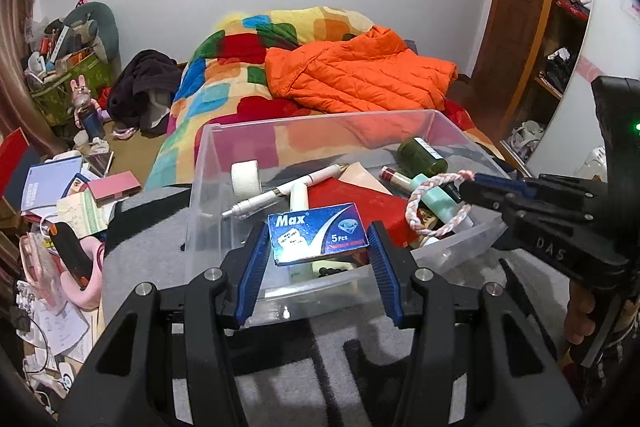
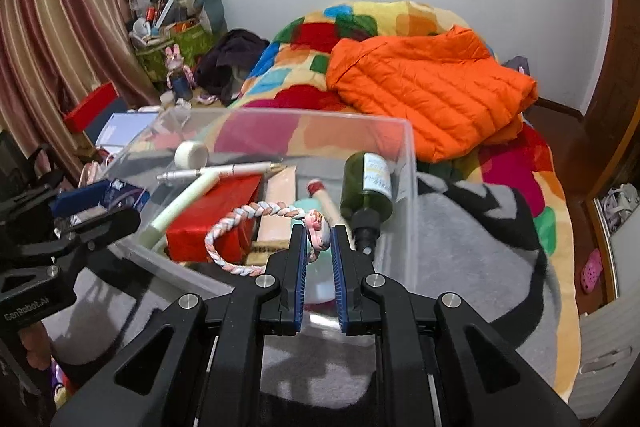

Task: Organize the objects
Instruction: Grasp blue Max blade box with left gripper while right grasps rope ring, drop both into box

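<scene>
My left gripper [image 1: 318,249] is shut on a blue "Max" box [image 1: 316,235], which it holds flat above the near side of a clear plastic bin [image 1: 320,119]. My right gripper [image 2: 319,233] is shut on a pink-and-white braided loop [image 2: 224,227] with a small charm; the loop hangs over the bin's [image 2: 280,115] near right corner. In the left wrist view the right gripper [image 1: 472,183] comes in from the right with the loop [image 1: 416,203] dangling. Inside the bin lie a white tape roll [image 1: 246,177], a white pen [image 1: 288,187], a red box [image 1: 360,199] and a dark green bottle [image 1: 422,157].
The bin sits on a grey-and-black blanket [image 2: 460,247] on a bed with a colourful quilt [image 1: 224,75] and an orange jacket [image 1: 360,75]. Books and clutter [image 1: 72,195] cover the floor at left. An open wardrobe [image 1: 568,27] stands at right.
</scene>
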`<state>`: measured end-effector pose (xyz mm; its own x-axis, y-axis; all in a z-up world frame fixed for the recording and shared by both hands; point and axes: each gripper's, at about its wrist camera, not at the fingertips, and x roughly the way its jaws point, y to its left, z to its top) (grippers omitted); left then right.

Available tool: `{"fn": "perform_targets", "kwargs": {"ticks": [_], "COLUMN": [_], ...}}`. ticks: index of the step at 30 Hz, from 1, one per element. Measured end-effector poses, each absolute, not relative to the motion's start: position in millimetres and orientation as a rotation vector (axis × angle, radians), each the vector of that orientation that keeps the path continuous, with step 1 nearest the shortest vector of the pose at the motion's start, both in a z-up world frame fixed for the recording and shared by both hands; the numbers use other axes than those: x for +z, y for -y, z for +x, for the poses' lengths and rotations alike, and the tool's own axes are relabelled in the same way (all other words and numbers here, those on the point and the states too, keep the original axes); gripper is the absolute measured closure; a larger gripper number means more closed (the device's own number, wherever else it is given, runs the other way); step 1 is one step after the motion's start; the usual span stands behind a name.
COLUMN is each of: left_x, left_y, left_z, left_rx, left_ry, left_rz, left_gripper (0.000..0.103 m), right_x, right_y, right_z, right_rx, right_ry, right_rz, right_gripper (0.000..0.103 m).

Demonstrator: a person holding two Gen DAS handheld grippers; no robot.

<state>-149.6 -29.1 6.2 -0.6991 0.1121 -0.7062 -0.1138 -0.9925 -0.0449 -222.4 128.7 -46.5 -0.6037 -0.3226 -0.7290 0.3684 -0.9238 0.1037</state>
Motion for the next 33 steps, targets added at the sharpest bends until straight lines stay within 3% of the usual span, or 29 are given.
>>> {"fn": "perform_targets", "kwargs": {"ticks": [4, 6, 8, 19, 27, 33], "left_x": [7.9, 10.2, 13.6, 31.7, 27.4, 21.5], "left_y": [31.8, 34.7, 37.7, 45.4, 43.9, 36.9], "left_z": [-148.6, -147.4, -144.0, -106.5, -75.0, -59.8], "left_rx": [2.788, 2.790, 2.797, 2.848, 2.875, 2.890], "left_ry": [0.010, 0.032, 0.055, 0.105, 0.128, 0.106], "left_rz": [-1.154, -1.149, -1.137, -1.021, -0.965, -0.942], "left_gripper": [0.051, 0.048, 0.045, 0.027, 0.011, 0.008], "right_x": [-39.8, -33.7, -26.8, 0.1, -2.4, -18.9], "right_y": [-127.3, -126.8, -126.8, -135.7, -136.7, -136.4], "right_z": [-215.1, -210.0, -202.0, -157.1, -127.8, -120.2], "right_rx": [-2.512, -2.512, -2.529, -2.542, -2.541, -2.538], "right_ry": [-0.115, -0.129, -0.151, -0.145, -0.153, -0.153], "right_rz": [1.103, 1.081, 1.038, 0.905, 0.847, 0.894], "right_gripper": [0.087, 0.068, 0.060, 0.059, 0.033, 0.031]}}
